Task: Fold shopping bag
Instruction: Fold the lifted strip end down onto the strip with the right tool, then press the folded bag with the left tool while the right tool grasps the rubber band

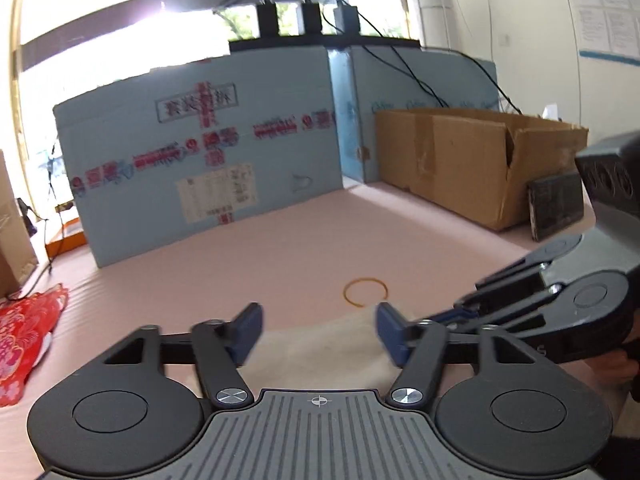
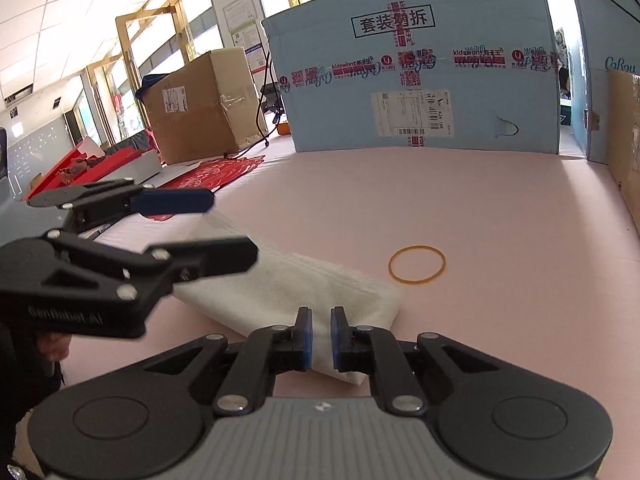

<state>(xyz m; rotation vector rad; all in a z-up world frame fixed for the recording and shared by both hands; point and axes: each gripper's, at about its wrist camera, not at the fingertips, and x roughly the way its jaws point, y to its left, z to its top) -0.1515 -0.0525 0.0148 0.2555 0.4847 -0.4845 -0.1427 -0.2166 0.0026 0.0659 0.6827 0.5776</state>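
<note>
On the pink table surface (image 2: 500,208), a white shopping bag (image 2: 296,284), already folded into a thick, long bundle, lying slantwise; near end between the blue pads of the right gripper (image 2: 319,338), far end beneath the left gripper (image 2: 212,224). Right gripper narrowed to a slim gap, pads (image 2: 306,336) close on either side of the bag's near edge — whether actually pinching the cloth, impossible to tell from here; seen from the left wrist view, the same right gripper (image 1: 460,314) reaching in from the right at the bundle's edge, tips hidden behind the left one's finger. Left gripper (image 1: 319,330) spread wide, blue fingertips (image 1: 248,332) well apart, holding nothing, poised above the bag (image 1: 320,344), pale and blurred between them. Just beyond the bag, apart from it, a tan rubber band (image 2: 417,264) lying flat in a loop; also visible past the left fingertips (image 1: 365,292). At the back, a tall light-blue carton (image 2: 412,68) with red tape and a shipping label; to the right, an open brown cardboard box (image 1: 460,168) with a dark flat item leaning against it — too blurred to identify. At the left edge, red patterned fabric (image 1: 24,344); farther off, another brown box (image 2: 200,108).
</note>
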